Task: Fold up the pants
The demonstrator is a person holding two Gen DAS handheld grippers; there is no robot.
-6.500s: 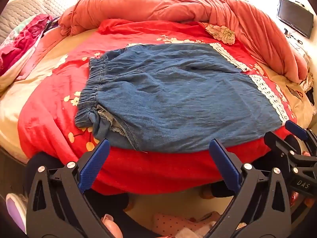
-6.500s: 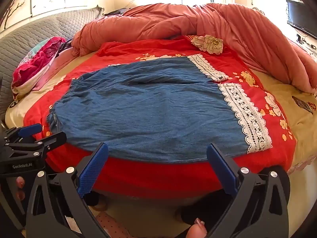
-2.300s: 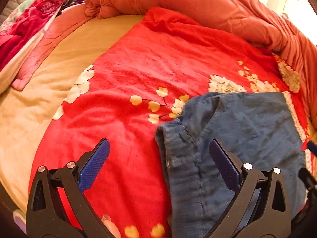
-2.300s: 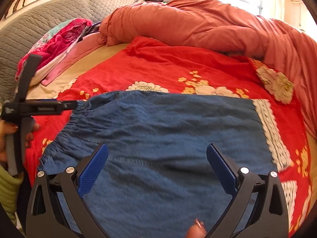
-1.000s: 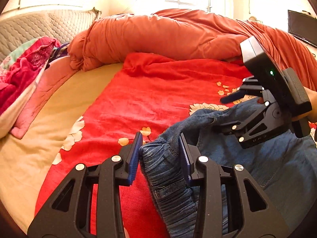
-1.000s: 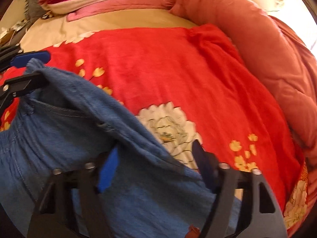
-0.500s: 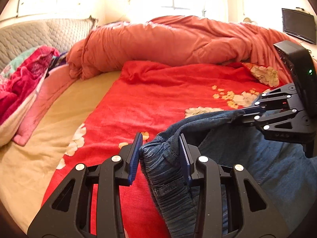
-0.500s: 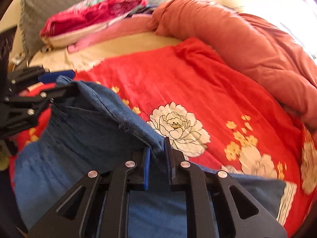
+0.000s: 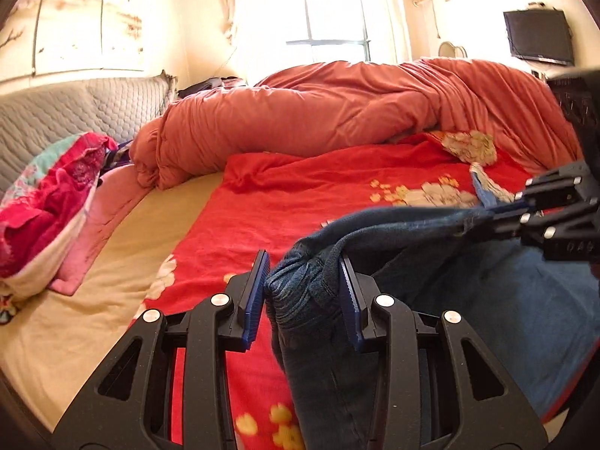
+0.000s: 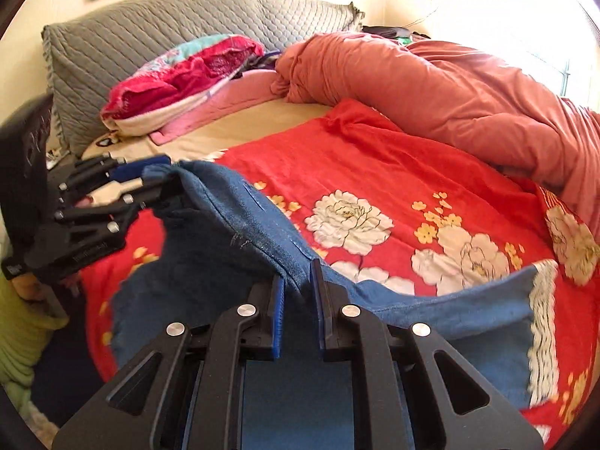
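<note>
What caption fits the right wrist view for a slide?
Right claw and left claw pinch the denim pants, lifting the far edge off the red floral blanket.

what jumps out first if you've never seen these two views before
The blue denim pants lifted off the bed, their far edge stretched between the left gripper, clamped on the bunched waistband corner, and the right gripper, pinching the fabric further along. Beneath them spreads a bright red floral blanket, with a big rumpled orange duvet heaped along its far side.
</note>
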